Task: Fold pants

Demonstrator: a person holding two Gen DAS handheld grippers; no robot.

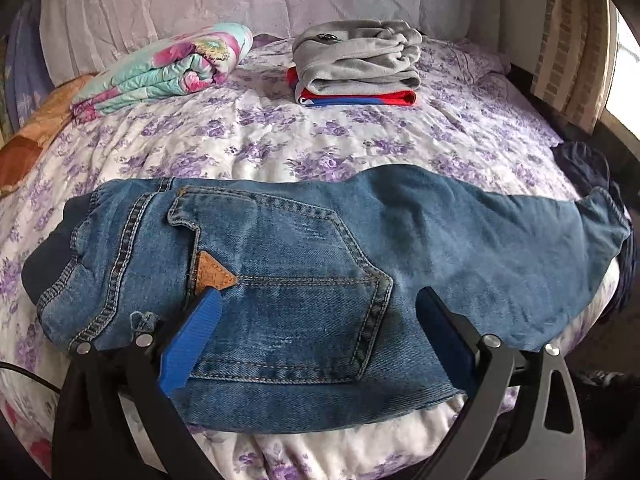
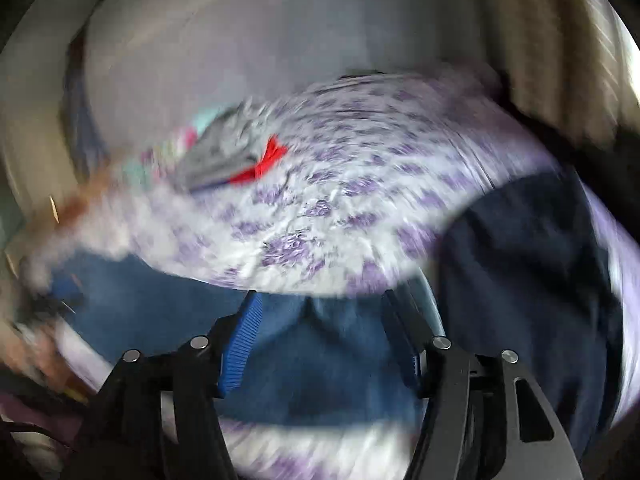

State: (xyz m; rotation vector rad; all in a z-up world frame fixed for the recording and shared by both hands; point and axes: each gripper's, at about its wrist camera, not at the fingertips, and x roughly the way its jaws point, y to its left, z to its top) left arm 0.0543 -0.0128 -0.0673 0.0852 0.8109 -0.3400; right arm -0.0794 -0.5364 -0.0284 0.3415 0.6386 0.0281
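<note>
A pair of blue jeans [image 1: 304, 264] lies flat across the near edge of the bed, back pocket up, waistband at the left, legs running right. My left gripper [image 1: 318, 300] is open, its blue pads [image 1: 192, 340] spread over the pocket area, holding nothing. In the blurred right wrist view my right gripper [image 2: 320, 300] is open over the blue denim [image 2: 320, 360] of the legs, near the cloth's far edge. Whether either gripper touches the cloth I cannot tell.
The bed has a purple-flowered cover [image 1: 280, 140]. A folded floral quilt [image 1: 168, 68] lies at the back left. A folded grey garment on a red and blue one [image 1: 356, 64] sits at the back. Dark navy cloth [image 2: 528, 272] lies at the right.
</note>
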